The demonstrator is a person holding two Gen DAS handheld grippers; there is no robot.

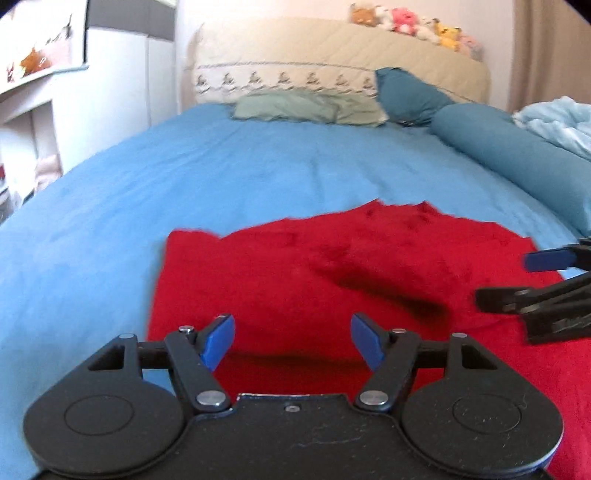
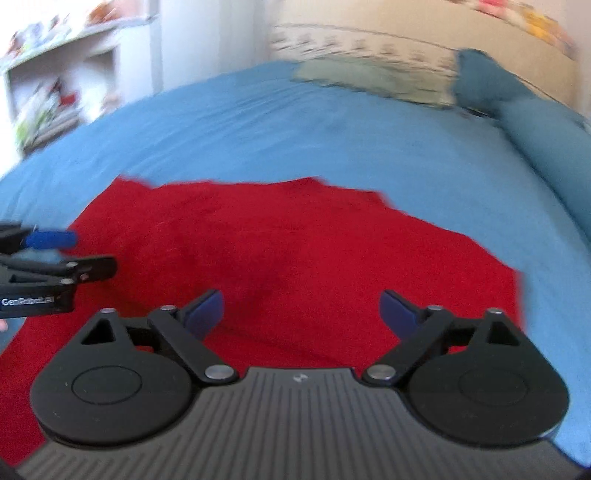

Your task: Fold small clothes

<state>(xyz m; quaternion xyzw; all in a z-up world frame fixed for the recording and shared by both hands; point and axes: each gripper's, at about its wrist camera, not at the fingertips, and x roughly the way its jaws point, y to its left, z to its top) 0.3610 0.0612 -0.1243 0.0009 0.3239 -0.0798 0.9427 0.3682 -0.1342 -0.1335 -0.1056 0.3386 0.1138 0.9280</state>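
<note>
A red garment lies spread on the blue bed sheet; it also shows in the right wrist view. My left gripper is open and empty, hovering over the garment's near left part. My right gripper is open and empty, over the garment's near right part. The right gripper shows at the right edge of the left wrist view, open. The left gripper shows at the left edge of the right wrist view, open. The garment's near edge is hidden under both grippers.
Pillows lie at the head of the bed: a pale green one and teal ones. A teal bolster runs along the right side. Plush toys sit on the beige headboard. White shelves stand to the left.
</note>
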